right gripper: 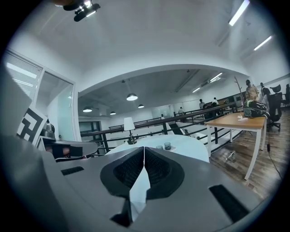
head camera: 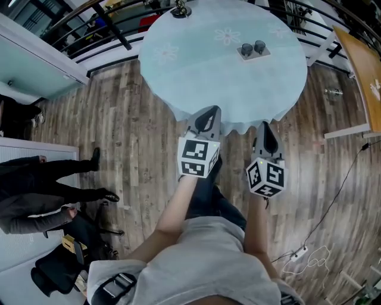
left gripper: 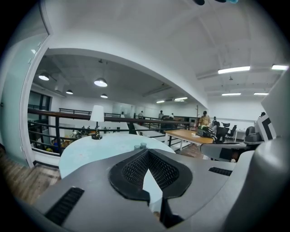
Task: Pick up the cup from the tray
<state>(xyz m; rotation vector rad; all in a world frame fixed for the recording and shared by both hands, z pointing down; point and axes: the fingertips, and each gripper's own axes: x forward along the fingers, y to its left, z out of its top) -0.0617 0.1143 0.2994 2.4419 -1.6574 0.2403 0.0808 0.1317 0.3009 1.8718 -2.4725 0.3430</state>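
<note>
Looking down, the head view shows a round bench under a pale blue cloth. A small tray sits toward 1 o'clock of its middle and carries two dark cups side by side. The left claw and the right claw hang level over the bench's 6 o'clock edge, well apart from the tray, which lies at about 12 o'clock from them. A lamp stands at the far rim.

In the left gripper view, the left claw's ribbed pads meet at their tips with nothing between them. The cups peek just over those tips at 12 o'clock, and the lamp is at 10 o'clock.

In the right gripper view, the right claw is likewise closed and empty. The cups show at 1 o'clock beyond it, and a wooden table stands at 3 o'clock.
</note>
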